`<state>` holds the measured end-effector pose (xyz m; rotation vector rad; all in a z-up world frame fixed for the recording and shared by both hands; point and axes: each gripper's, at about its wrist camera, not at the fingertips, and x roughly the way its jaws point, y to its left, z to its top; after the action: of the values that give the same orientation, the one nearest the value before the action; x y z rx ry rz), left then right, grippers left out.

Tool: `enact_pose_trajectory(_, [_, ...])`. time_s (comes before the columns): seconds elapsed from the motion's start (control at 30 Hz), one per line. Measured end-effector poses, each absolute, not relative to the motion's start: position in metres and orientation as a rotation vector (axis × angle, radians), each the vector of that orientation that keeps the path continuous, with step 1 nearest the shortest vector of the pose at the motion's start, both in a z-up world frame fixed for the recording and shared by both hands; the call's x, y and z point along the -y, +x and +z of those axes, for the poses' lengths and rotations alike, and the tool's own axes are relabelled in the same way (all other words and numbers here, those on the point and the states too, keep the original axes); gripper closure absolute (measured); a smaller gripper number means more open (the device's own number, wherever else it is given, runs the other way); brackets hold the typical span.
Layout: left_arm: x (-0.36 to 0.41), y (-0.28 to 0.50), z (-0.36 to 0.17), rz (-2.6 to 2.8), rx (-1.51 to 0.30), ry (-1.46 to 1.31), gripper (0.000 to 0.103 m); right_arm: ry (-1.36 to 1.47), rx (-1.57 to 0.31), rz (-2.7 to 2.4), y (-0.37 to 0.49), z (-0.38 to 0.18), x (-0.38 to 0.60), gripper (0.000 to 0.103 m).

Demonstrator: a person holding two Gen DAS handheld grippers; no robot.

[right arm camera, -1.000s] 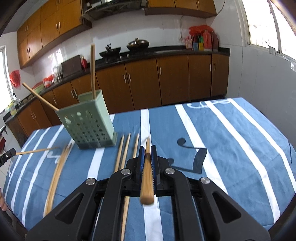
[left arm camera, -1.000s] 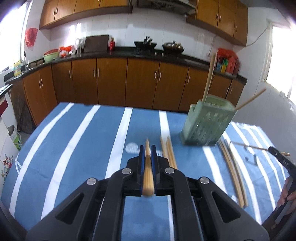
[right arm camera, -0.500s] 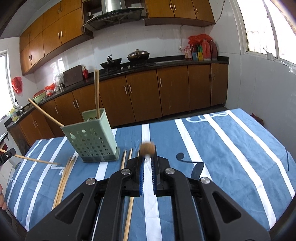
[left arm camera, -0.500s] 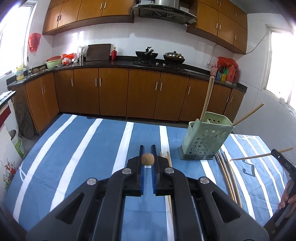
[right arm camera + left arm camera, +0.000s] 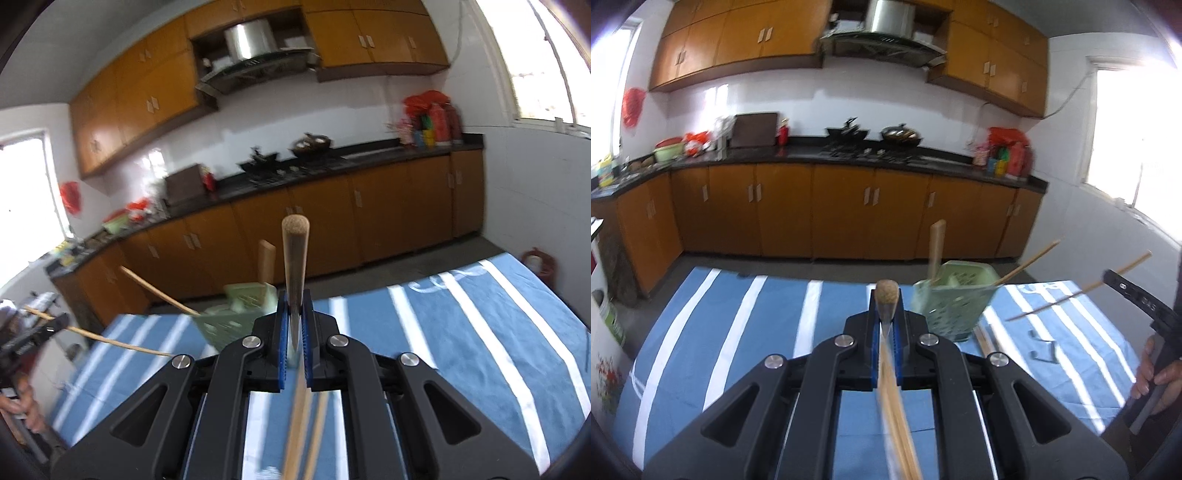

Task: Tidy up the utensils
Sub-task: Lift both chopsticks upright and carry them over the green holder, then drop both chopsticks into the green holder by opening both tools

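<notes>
My left gripper [image 5: 885,319] is shut on a wooden chopstick [image 5: 886,295], held above the blue striped table, its blunt end pointing up and forward. The green perforated utensil holder [image 5: 951,306] stands just right of it with a flat wooden stick [image 5: 936,247] and a chopstick inside. My right gripper [image 5: 294,317] is shut on another chopstick [image 5: 294,254], tilted upward; the holder [image 5: 236,314] sits just left behind its fingers. The right gripper and its chopstick [image 5: 1082,291] also show at the right in the left wrist view.
Loose chopsticks [image 5: 984,341] lie on the blue striped tablecloth [image 5: 738,332] right of the holder, and more [image 5: 319,421] lie under the right gripper. Kitchen cabinets and a counter [image 5: 849,155] run behind the table.
Both grippers have lifted and tilted upward with their chopsticks, so more of the room shows. The held chopsticks now point up. The holder appears closer to both grippers.
</notes>
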<state>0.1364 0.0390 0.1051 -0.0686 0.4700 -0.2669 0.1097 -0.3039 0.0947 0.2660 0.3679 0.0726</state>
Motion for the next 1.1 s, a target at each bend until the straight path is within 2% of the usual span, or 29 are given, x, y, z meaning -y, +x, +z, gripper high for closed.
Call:
enact_pose_trajectory(0.23, [-0.012, 0.127, 0.147, -0.346, -0.378, -0.065, 0.096, 0.230, -0.269, 0.155, 0.104, 0.137, 0.281, 0.096])
enact_pose_trajectory(0.5, [0.016, 0.158, 0.164, -0.362, -0.365, -0.080, 0.096, 0.196, -0.283, 0.149, 0.144, 0.145, 0.266, 0.096])
enact_pose_trajectory(1.1, [0.056, 0.242, 0.107, -0.340, -0.549, -0.008, 0.096, 0.215, -0.497, 0.144, 0.218, 0.102, 0.255, 0.095])
